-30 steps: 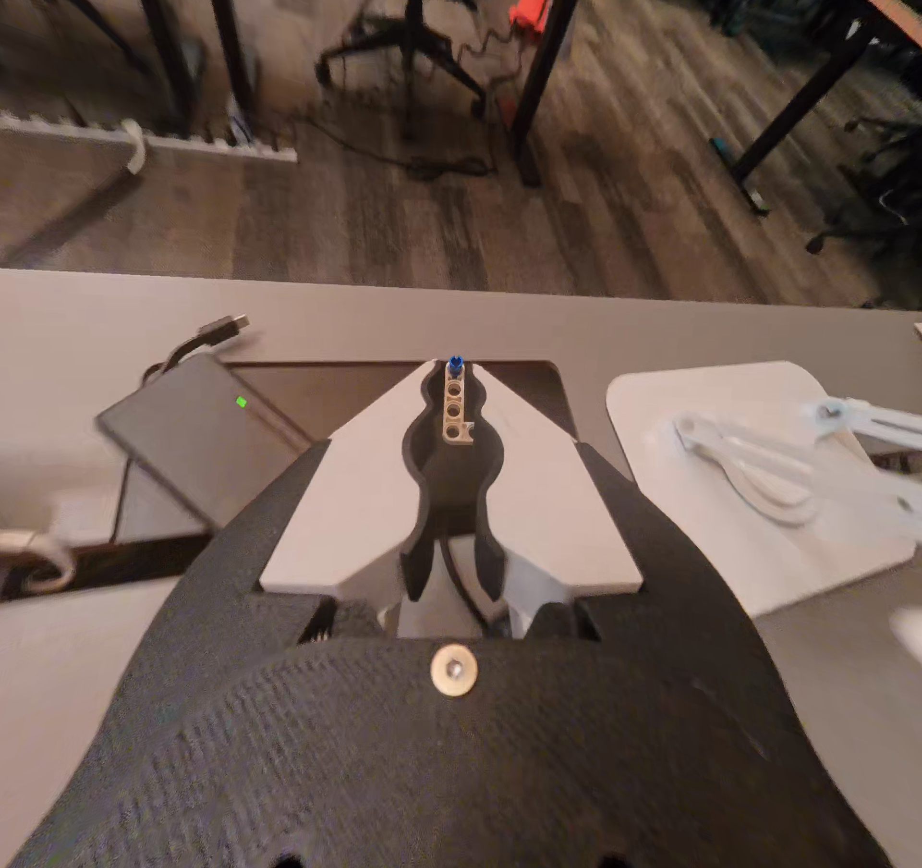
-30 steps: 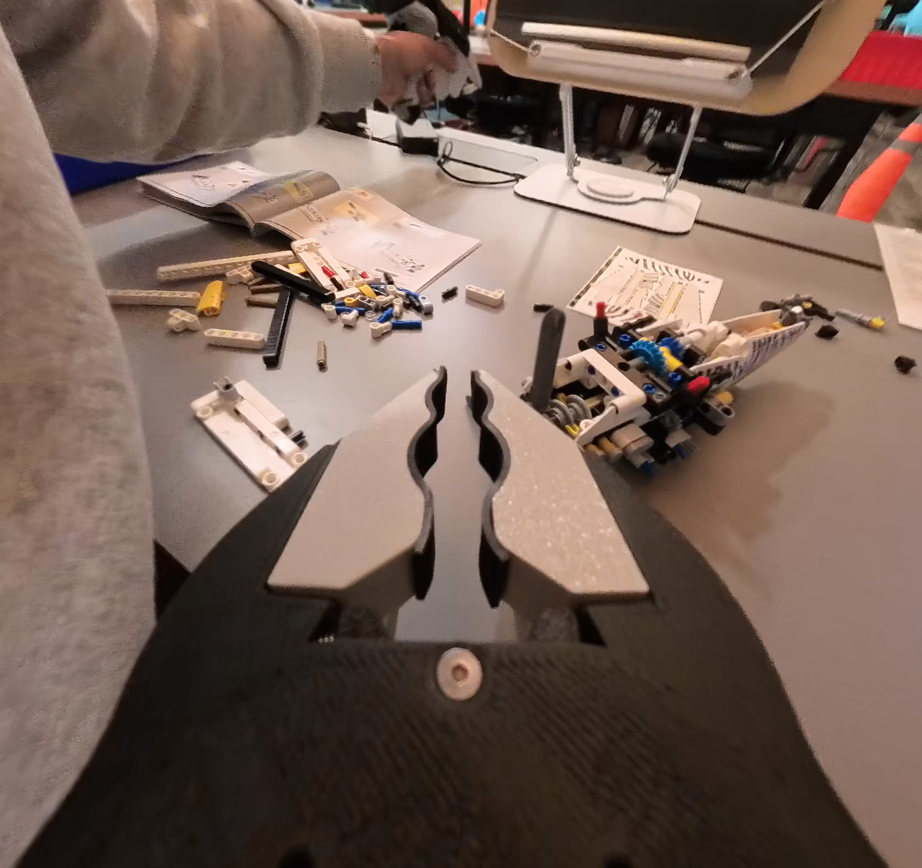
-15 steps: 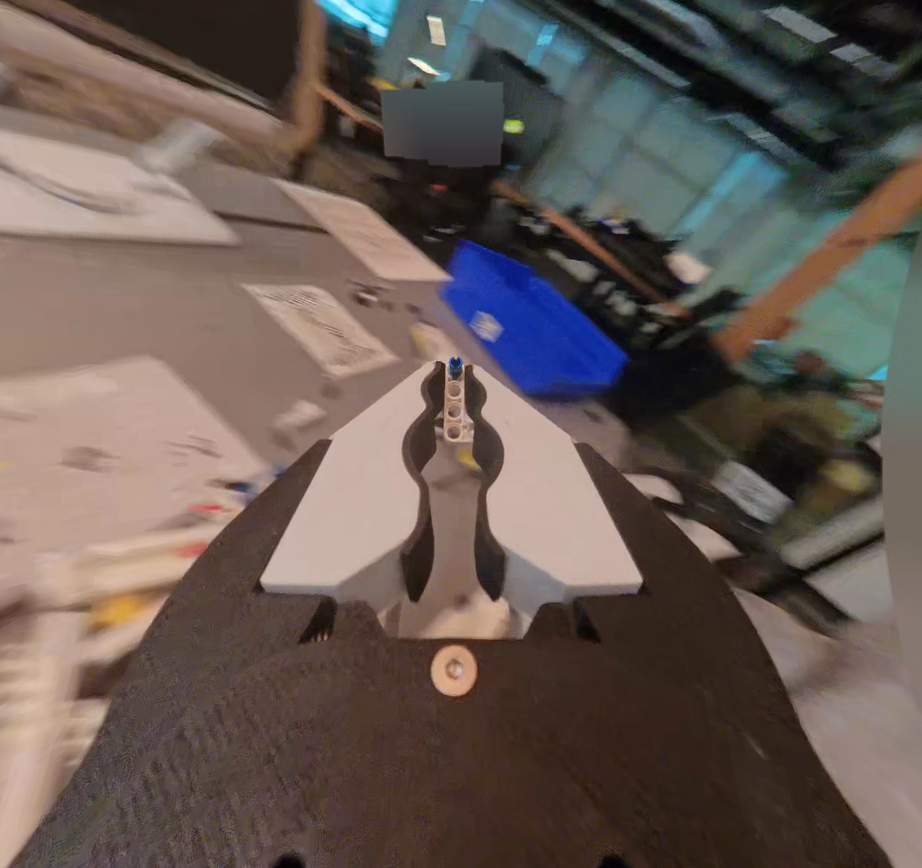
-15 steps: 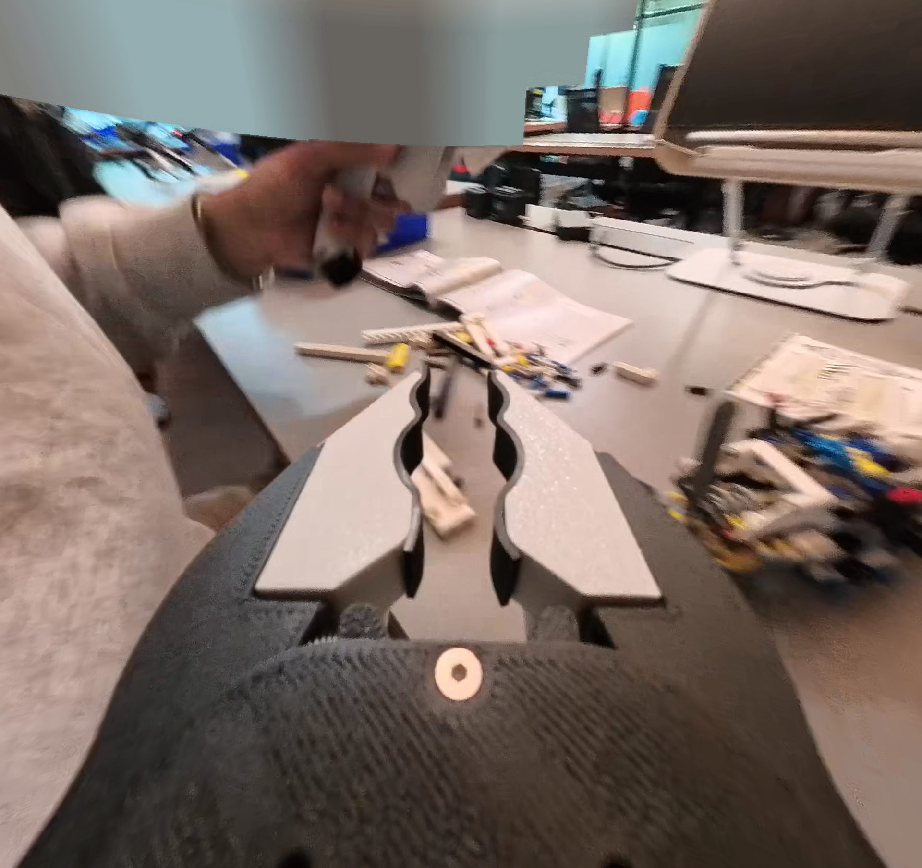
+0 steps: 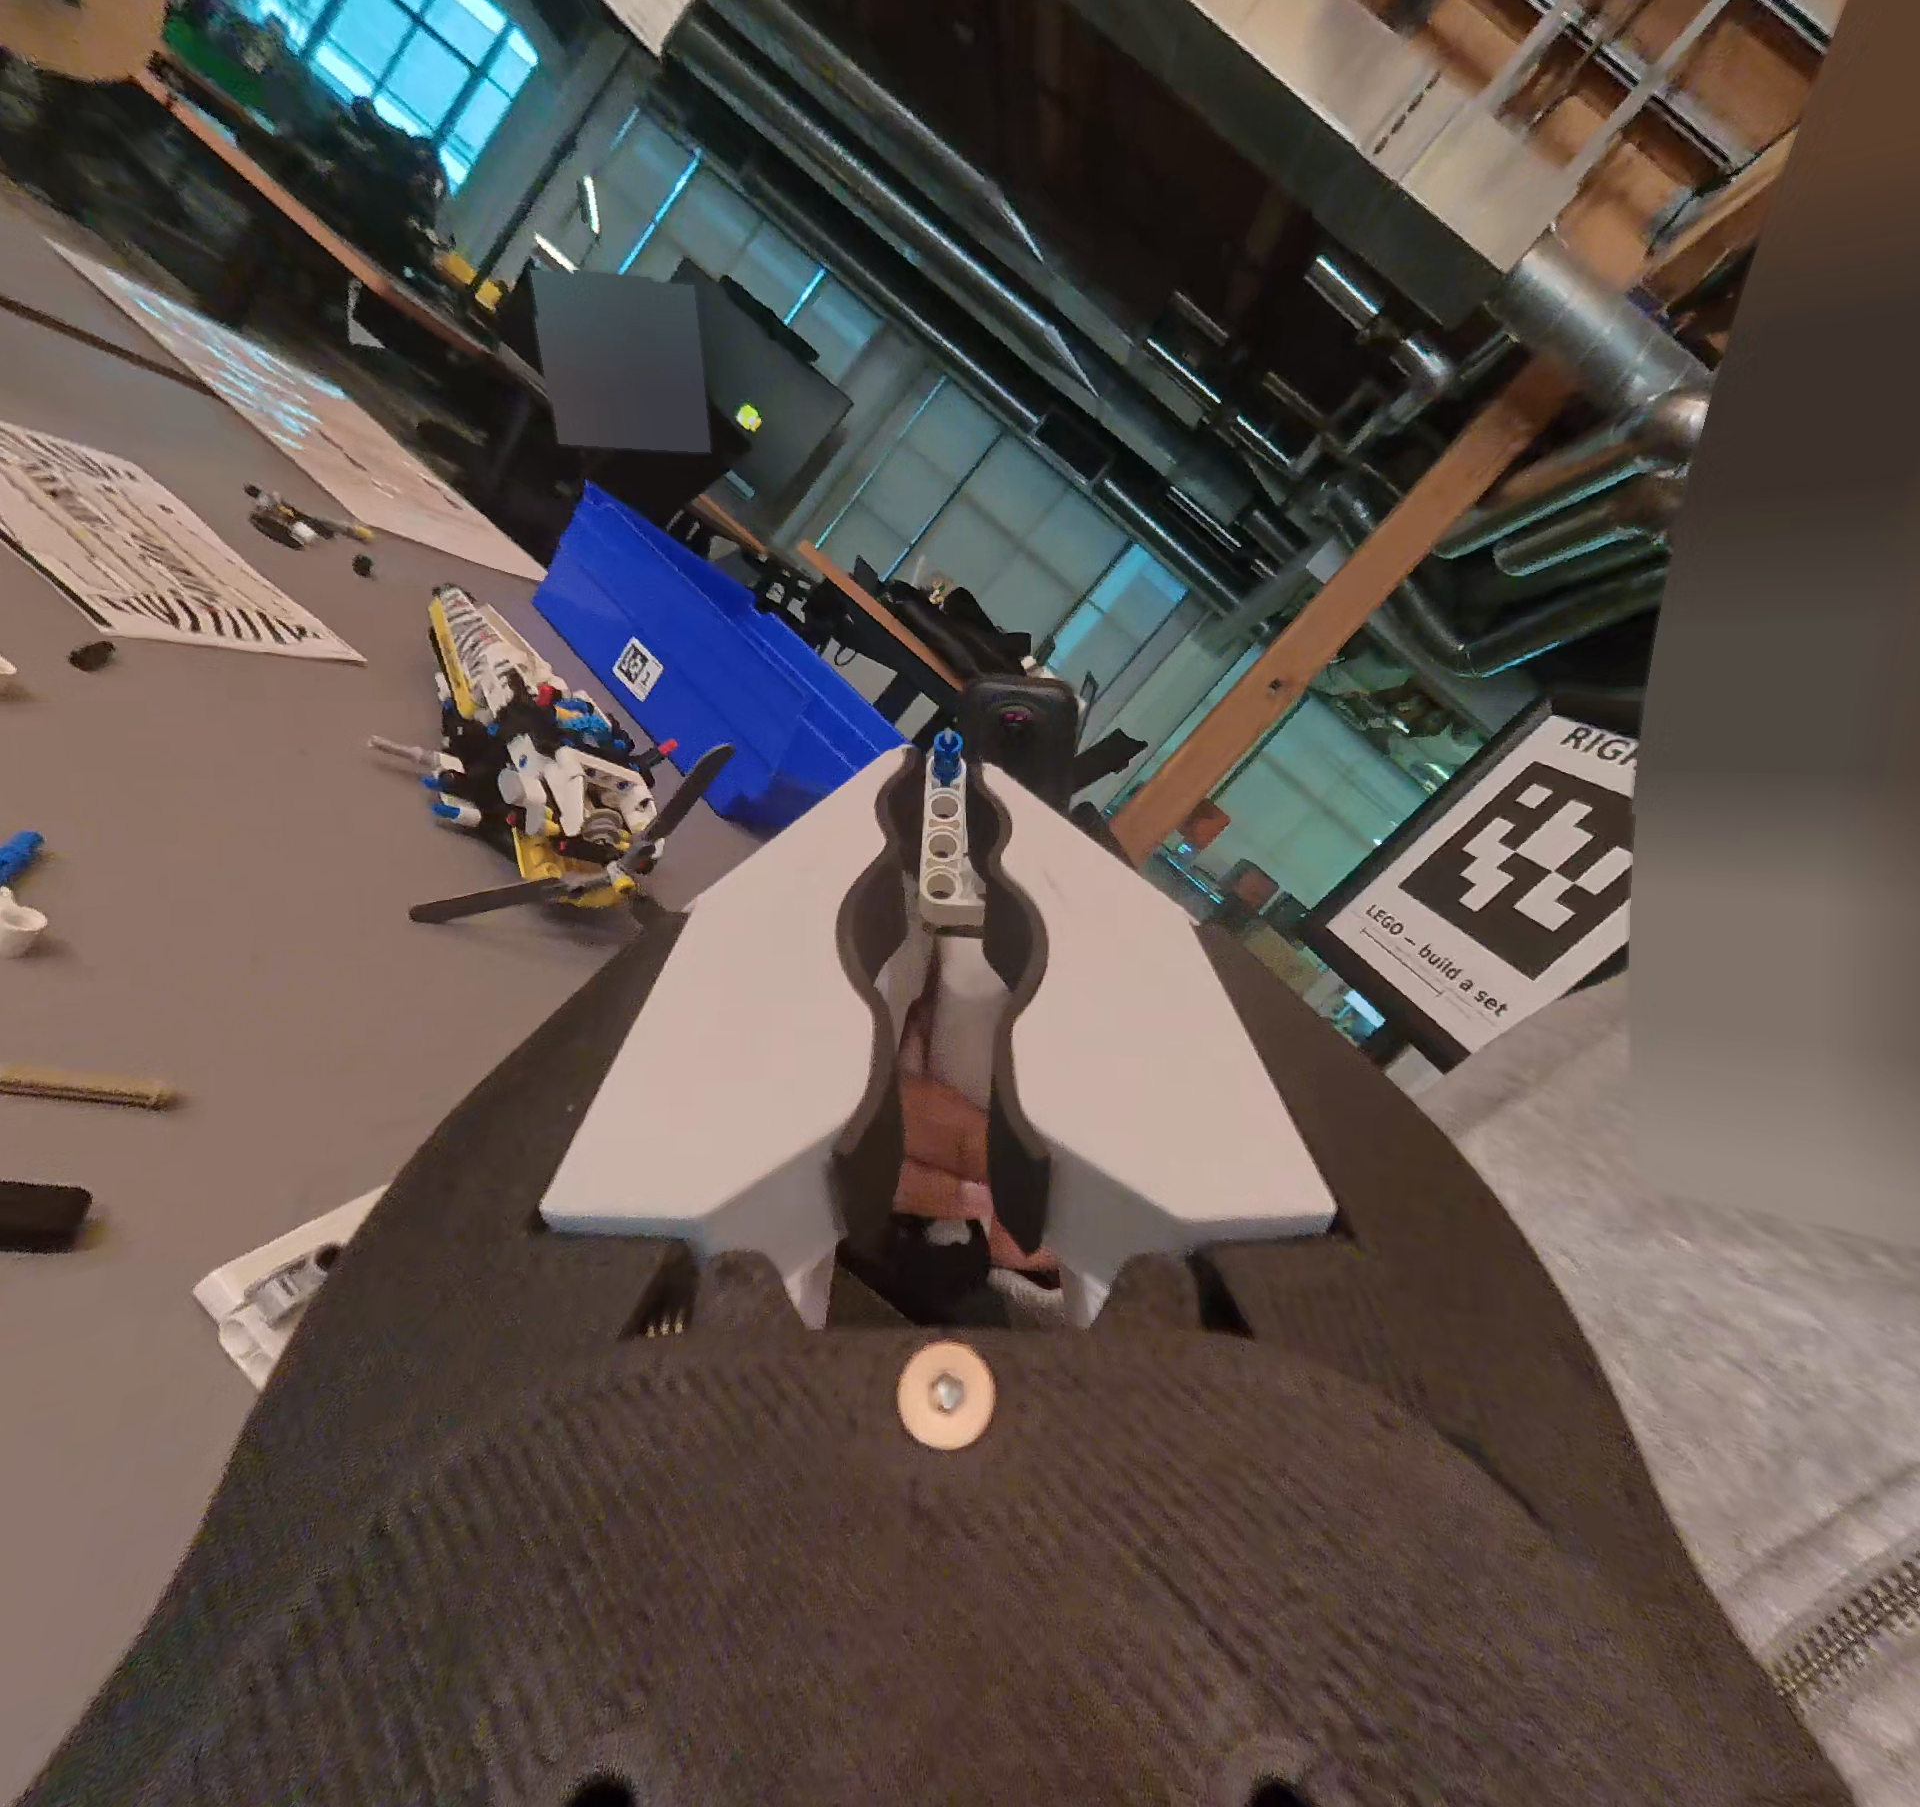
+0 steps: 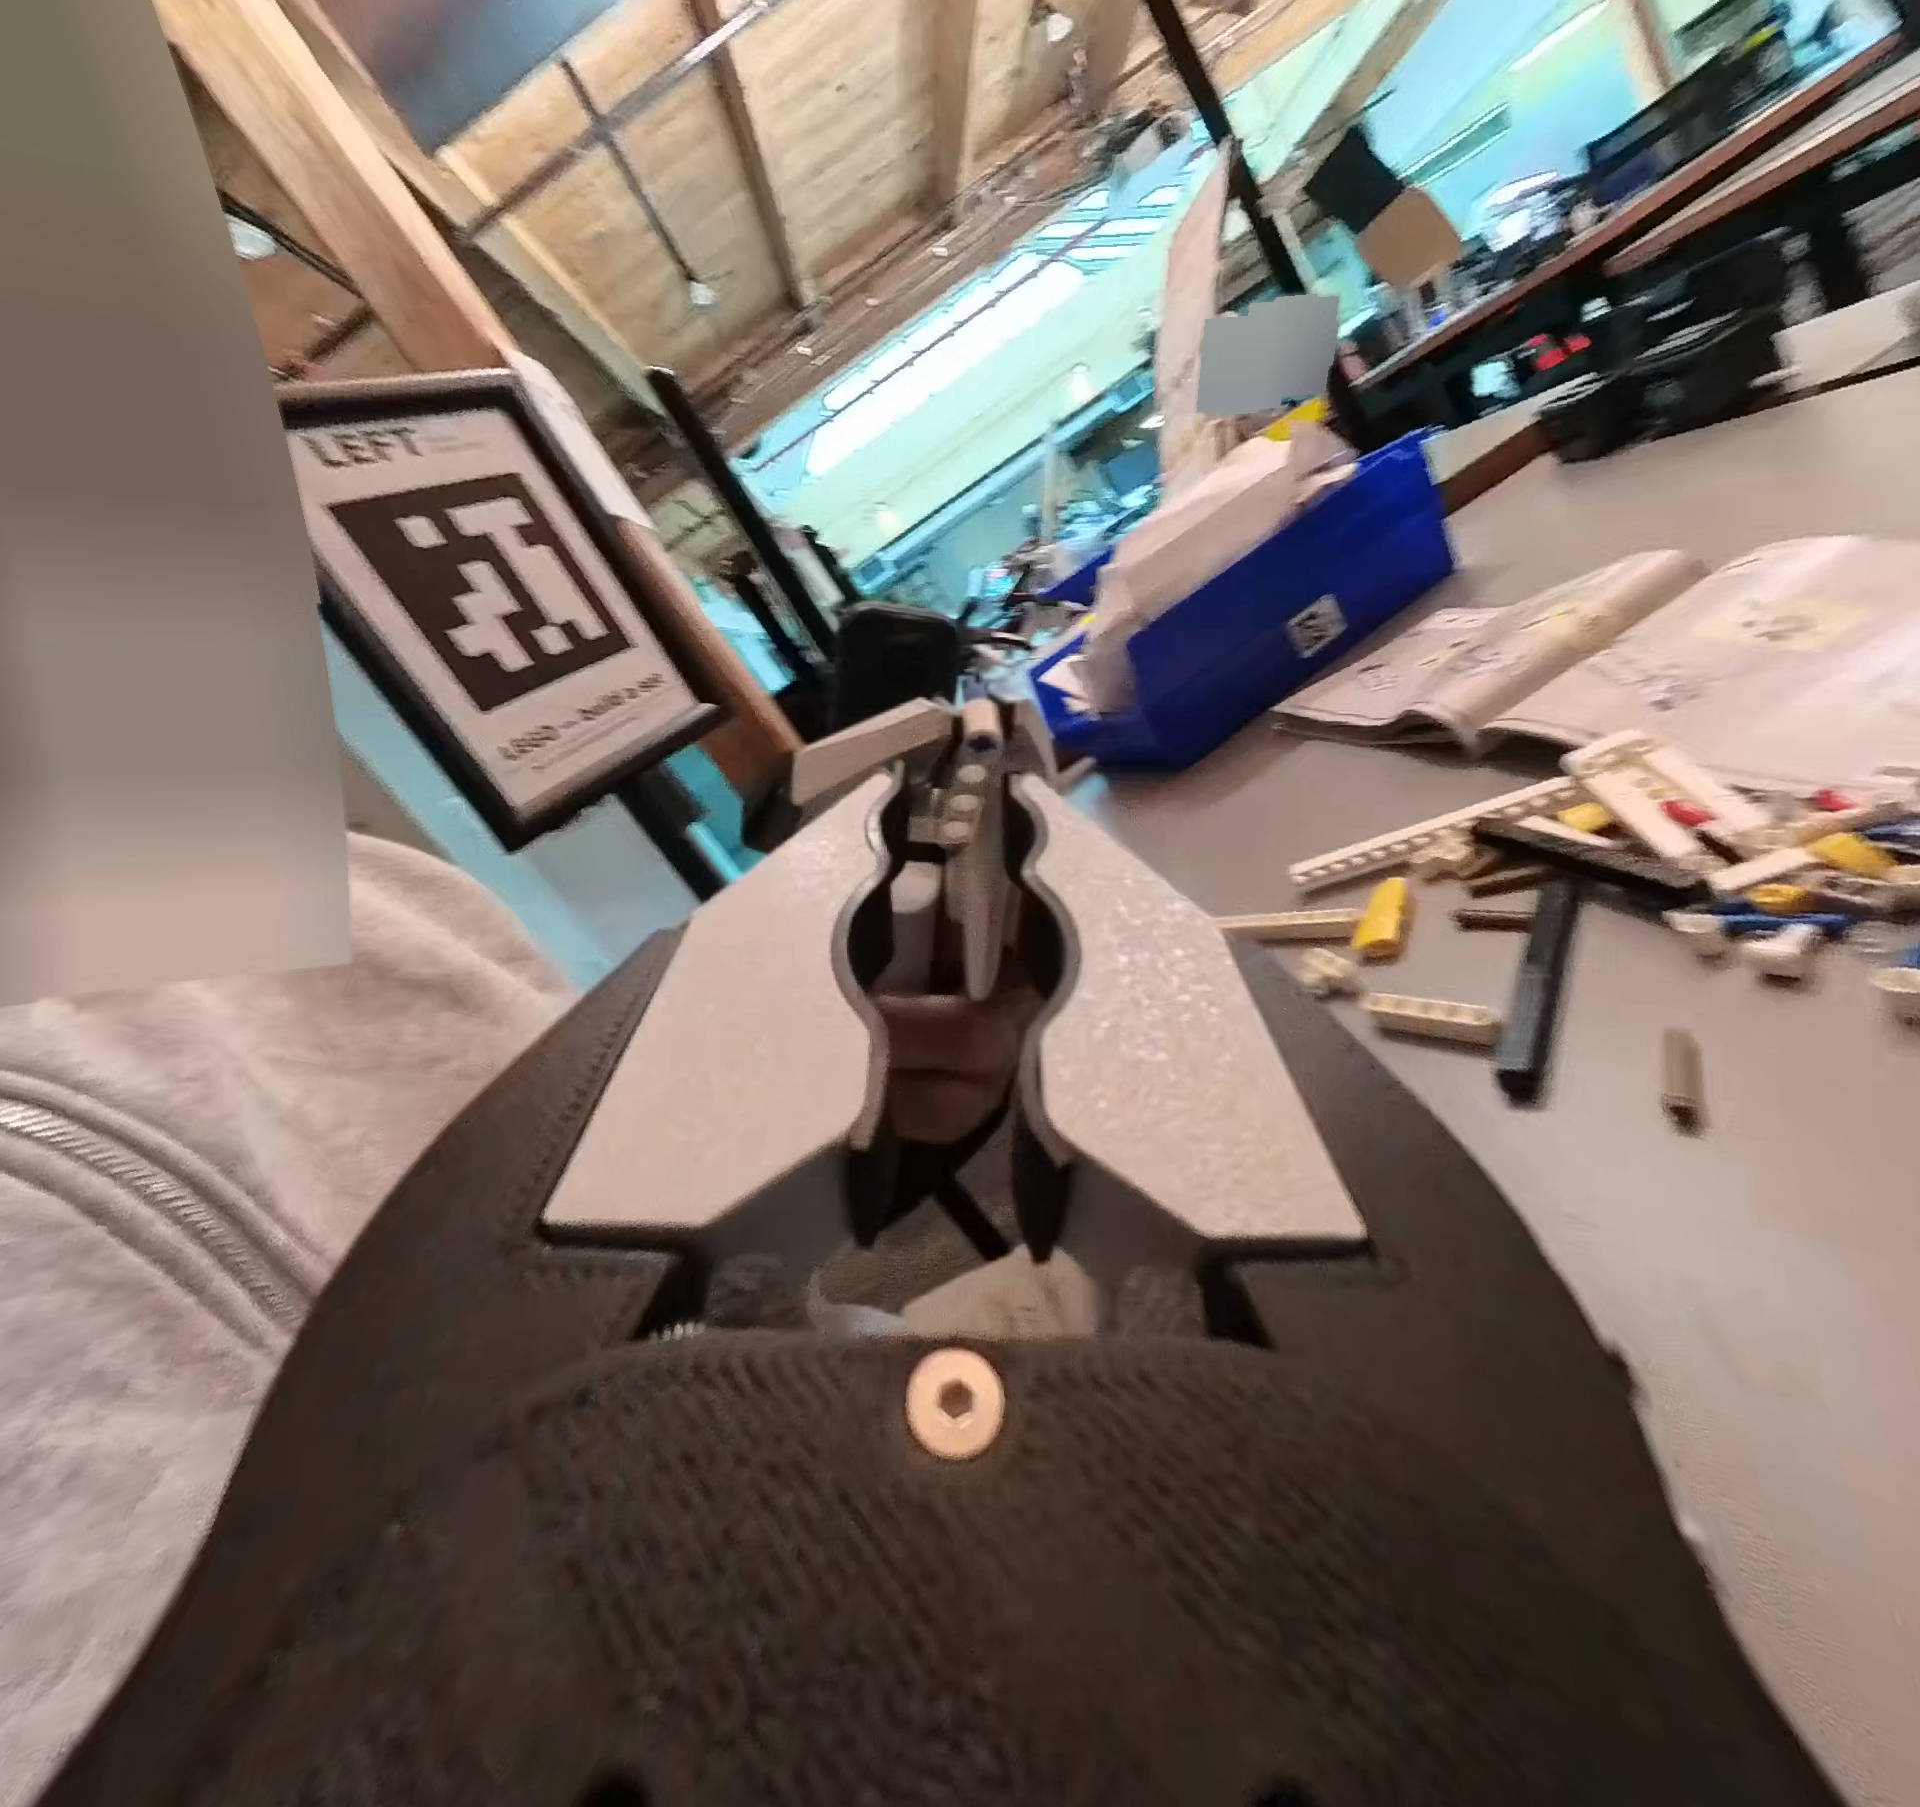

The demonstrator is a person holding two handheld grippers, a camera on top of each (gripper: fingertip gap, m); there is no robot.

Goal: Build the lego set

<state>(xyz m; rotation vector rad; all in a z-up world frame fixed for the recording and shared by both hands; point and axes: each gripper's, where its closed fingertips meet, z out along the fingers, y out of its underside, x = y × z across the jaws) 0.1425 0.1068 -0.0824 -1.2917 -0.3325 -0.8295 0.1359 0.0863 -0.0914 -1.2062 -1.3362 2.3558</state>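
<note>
Left gripper: jaws clamped on a small white beam, which stands lengthwise between the fingertips with a blue pin seated in its far end.
Right gripper: jaws parted by a narrow gap, empty; the left gripper's tips and the beam appear just beyond that gap at 12 o'clock, whether touching cannot be told.
Reason for hold: both tools are raised off the table and face each other, probably so the right can work on or take over the beam in mid-air.
Partly built model: lies on the table at 10 o'clock in the left wrist view, well apart from both grippers.
Loose parts: scattered at 3 o'clock in the right wrist view, below the open instruction booklet.
Blue bin: stands at 1 o'clock, beyond the parts.
Stage (judgement): a small sub-assembly is being prepared before joining the model.
</note>
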